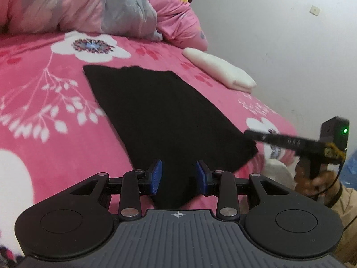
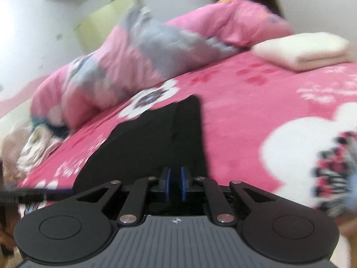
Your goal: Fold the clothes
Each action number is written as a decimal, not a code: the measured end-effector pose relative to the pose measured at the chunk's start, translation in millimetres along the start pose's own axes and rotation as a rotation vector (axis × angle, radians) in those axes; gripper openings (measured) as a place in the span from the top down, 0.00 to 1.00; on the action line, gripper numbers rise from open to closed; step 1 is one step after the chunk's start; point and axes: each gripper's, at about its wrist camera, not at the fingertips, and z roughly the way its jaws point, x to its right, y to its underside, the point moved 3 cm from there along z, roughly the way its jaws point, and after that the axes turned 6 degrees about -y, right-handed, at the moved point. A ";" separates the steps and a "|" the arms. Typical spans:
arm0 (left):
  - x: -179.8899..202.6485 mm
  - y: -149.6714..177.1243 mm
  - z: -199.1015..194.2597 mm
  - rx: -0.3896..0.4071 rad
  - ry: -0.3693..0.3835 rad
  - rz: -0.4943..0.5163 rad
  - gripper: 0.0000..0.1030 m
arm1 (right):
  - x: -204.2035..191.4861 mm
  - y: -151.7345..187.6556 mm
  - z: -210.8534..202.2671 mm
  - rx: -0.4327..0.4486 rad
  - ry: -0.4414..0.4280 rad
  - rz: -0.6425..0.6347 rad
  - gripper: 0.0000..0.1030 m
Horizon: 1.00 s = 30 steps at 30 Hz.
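A pink bedspread (image 1: 44, 116) printed with white flowers filled both views, its edges cut off by the frames. At 12 o'clock in the left wrist view a rumpled pink and grey quilt (image 1: 89, 6) was heaped along the far side, its left end out of frame; in the right wrist view the same quilt (image 2: 125, 62) was smeared by motion blur. The black garment (image 1: 156, 116) lay flat in the middle of the bedspread, running from 12 o'clock toward 6 o'clock, its near end hidden behind the left gripper's body; what kind of garment it was could not be made out. In the right wrist view the black garment (image 2: 156, 138) showed a lengthwise crease, and its near end disappeared beneath the tool. A folded white cloth (image 1: 221, 69) sat at 2 o'clock near the wall, well apart from the garment. The left gripper (image 1: 179, 176) stood partly open over the garment's near end, a clear gap between its blue pads, which pressed on nothing. The right gripper (image 2: 175, 183) was narrowed to a slim gap over black fabric; whether it pinched the garment could not be told from its own view. From the left wrist view the right gripper (image 1: 251, 134) reached in at 3 o'clock, blurred, its tip at the garment's right corner, the hand (image 1: 316, 181) holding it partly cropped.
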 end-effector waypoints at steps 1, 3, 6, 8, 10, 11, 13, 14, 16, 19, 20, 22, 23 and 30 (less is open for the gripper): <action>0.2 2.1 -0.5 0.002 0.007 -0.006 0.68 | -3.6 -3.7 -4.5 0.015 0.016 -0.016 0.88; 0.5 6.0 -0.7 0.007 0.015 -0.018 0.68 | -15.6 -7.9 1.3 0.023 -0.040 -0.011 0.88; 1.7 9.6 0.6 0.004 0.010 -0.027 0.68 | -29.6 -3.9 22.9 -0.008 -0.106 -0.014 0.88; 2.2 11.2 0.8 0.005 0.010 -0.029 0.68 | -29.7 2.4 36.0 -0.037 -0.122 -0.003 0.88; 1.5 12.5 0.9 0.006 0.015 -0.034 0.68 | -9.3 10.3 36.7 -0.060 -0.068 0.055 0.92; 0.9 13.3 1.2 0.008 0.019 -0.035 0.68 | 1.7 11.5 27.7 -0.046 -0.056 0.097 0.93; -0.2 15.5 1.6 0.009 0.028 -0.037 0.68 | 13.1 9.0 8.8 -0.016 -0.014 0.136 0.91; -0.6 16.5 1.2 0.011 0.031 -0.036 0.68 | 11.9 5.4 0.3 -0.003 0.027 0.120 0.89; -0.8 17.8 -0.1 0.016 0.037 -0.035 0.68 | 4.9 -3.0 -9.7 0.009 0.067 0.081 0.88; -2.0 19.5 -2.3 0.019 0.047 -0.047 0.68 | -29.0 -17.7 15.0 -0.001 -0.057 0.022 0.88; -2.6 20.1 -2.9 0.018 0.050 -0.052 0.68 | -43.1 -21.2 28.8 -0.011 -0.102 -0.011 0.88; -3.7 20.3 -4.5 0.015 0.054 -0.066 0.68 | -67.0 -23.3 64.9 -0.055 -0.174 -0.065 0.88; -4.4 19.3 -6.1 0.013 0.060 -0.072 0.68 | -76.7 -22.8 82.9 -0.085 -0.206 -0.088 0.88; -26.3 -1.7 -20.5 0.052 0.104 -0.167 0.68 | -71.4 14.0 85.0 -0.188 -0.195 -0.175 0.88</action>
